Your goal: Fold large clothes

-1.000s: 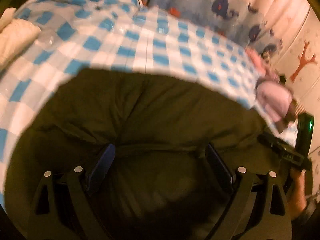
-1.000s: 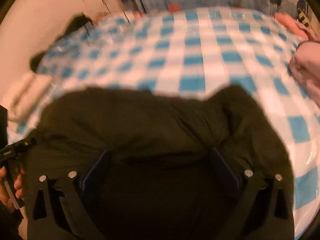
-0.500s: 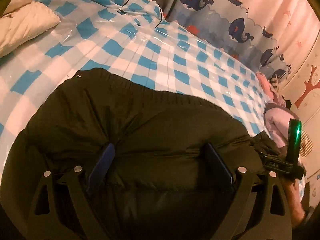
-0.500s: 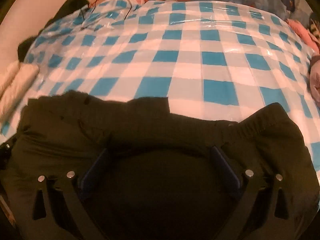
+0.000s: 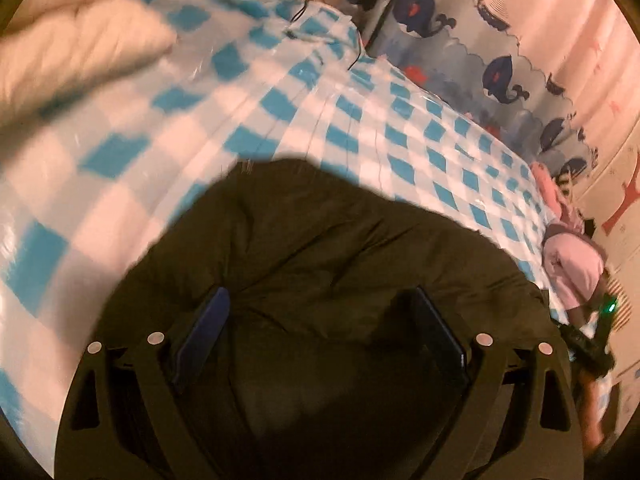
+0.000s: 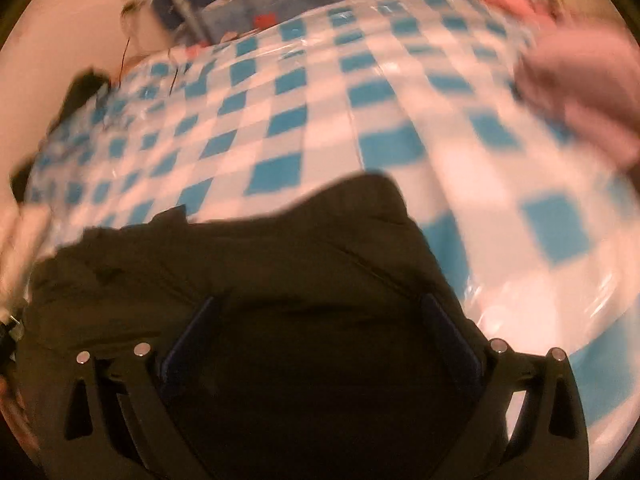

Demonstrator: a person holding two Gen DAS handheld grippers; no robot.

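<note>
A large dark olive garment (image 5: pixel 320 248) lies bunched on the blue and white checked bed cover (image 5: pixel 280 120). It fills the lower half of both wrist views; in the right wrist view the garment (image 6: pixel 248 264) has a raised fold at its far edge. My left gripper (image 5: pixel 320 304) stands open over the garment, its blue pads wide apart with cloth between and under them. My right gripper (image 6: pixel 320 312) is open the same way over the garment's right part. The right gripper also shows at the far right of the left wrist view (image 5: pixel 592 336).
White folded bedding (image 5: pixel 72 48) lies at the bed's far left. Pink clothes (image 5: pixel 572 264) are piled at the bed's right edge; they also show in the right wrist view (image 6: pixel 580 80). A whale-print curtain (image 5: pixel 480 64) hangs behind the bed. A dark item (image 6: pixel 76 96) lies far left.
Both views have swung and blurred: the grippers have moved over the garment, whose far edge now looks more bunched and humped. Both stay open.
</note>
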